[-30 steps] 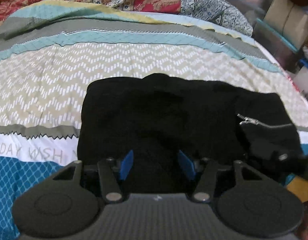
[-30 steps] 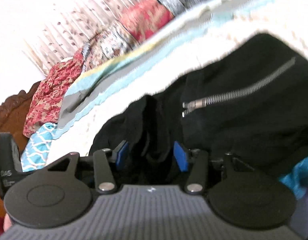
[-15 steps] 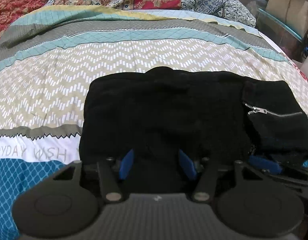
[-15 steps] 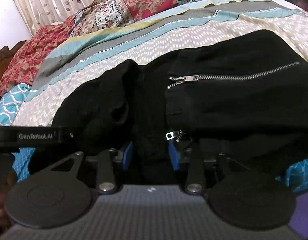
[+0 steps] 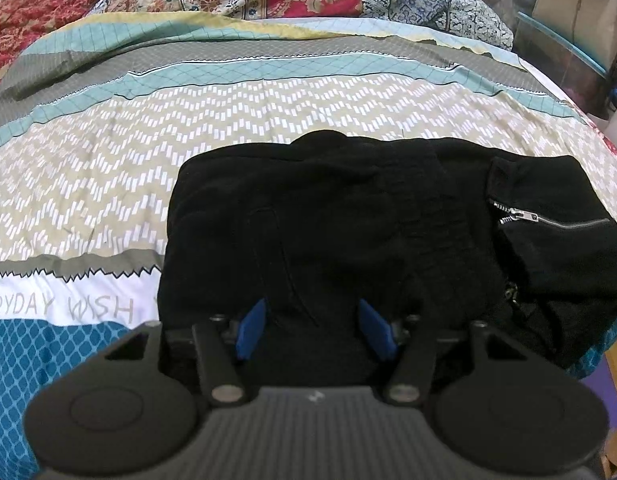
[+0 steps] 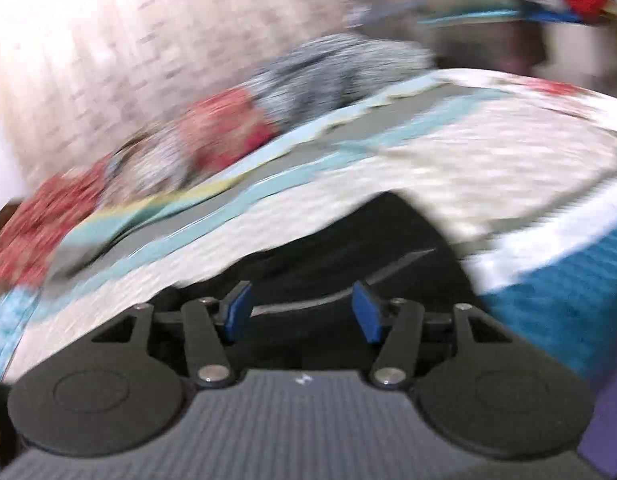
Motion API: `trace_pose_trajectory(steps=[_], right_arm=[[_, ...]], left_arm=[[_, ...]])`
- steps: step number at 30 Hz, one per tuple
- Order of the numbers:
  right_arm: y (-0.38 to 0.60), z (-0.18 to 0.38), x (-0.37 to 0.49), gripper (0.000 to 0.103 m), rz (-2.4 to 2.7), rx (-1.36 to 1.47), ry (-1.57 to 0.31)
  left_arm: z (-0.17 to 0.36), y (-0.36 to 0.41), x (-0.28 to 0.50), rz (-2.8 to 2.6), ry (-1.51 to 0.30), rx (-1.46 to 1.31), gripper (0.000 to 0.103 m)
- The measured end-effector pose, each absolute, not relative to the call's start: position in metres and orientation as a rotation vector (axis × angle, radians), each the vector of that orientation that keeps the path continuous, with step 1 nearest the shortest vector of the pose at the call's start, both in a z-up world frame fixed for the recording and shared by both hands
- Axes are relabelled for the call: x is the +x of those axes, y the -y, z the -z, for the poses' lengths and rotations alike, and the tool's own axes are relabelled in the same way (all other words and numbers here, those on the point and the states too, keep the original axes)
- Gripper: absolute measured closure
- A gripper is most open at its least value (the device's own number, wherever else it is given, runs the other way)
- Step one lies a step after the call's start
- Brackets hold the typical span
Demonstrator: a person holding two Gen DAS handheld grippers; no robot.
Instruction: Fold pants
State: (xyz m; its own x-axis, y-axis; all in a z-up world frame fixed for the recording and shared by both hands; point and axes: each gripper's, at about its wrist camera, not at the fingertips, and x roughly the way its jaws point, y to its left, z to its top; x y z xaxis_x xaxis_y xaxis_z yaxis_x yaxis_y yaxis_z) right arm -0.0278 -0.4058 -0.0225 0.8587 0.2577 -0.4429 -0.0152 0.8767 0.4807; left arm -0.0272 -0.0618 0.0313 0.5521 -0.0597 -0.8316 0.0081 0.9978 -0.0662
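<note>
On the bed, folded black pants are lying ahead of the left tool, released; the right tool is opening, pads off the cloth.

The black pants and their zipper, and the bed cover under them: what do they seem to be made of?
The black pants look like soft, matte knit or fleece: they show no sheen and fold in thick, rounded creases. The zipper seems to be metal, since its silver teeth and pull glint. The bed cover looks like thin printed woven cloth, probably cotton, flat with fine wrinkles.
</note>
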Motion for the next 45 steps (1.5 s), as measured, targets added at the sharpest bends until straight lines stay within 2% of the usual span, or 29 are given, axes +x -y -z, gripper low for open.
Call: trace_pose_trajectory(steps=[11, 15, 28, 32, 45], right_arm=[[0.473, 0.075, -0.037, 0.04, 0.06, 0.694, -0.607], [0.465, 0.072, -0.038, 0.036, 0.042, 0.68, -0.604], [0.468, 0.074, -0.036, 0.036, 0.038, 0.672, -0.589], [0.464, 0.061, -0.039, 0.036, 0.011, 0.632, -0.53], [0.462, 0.074, -0.033, 0.035, 0.005, 0.65, -0.586]], left_arm=[[-0.031, 0.07, -0.026, 0.021, -0.995, -0.014, 0.048], [-0.031, 0.072, -0.025, 0.013, -0.999, -0.002, 0.048], [-0.029, 0.073, -0.024, 0.003, -1.004, 0.018, 0.047], [-0.028, 0.074, -0.024, 0.004, -1.004, 0.022, 0.047], [-0.024, 0.073, -0.026, 0.011, -0.999, 0.019, 0.046]])
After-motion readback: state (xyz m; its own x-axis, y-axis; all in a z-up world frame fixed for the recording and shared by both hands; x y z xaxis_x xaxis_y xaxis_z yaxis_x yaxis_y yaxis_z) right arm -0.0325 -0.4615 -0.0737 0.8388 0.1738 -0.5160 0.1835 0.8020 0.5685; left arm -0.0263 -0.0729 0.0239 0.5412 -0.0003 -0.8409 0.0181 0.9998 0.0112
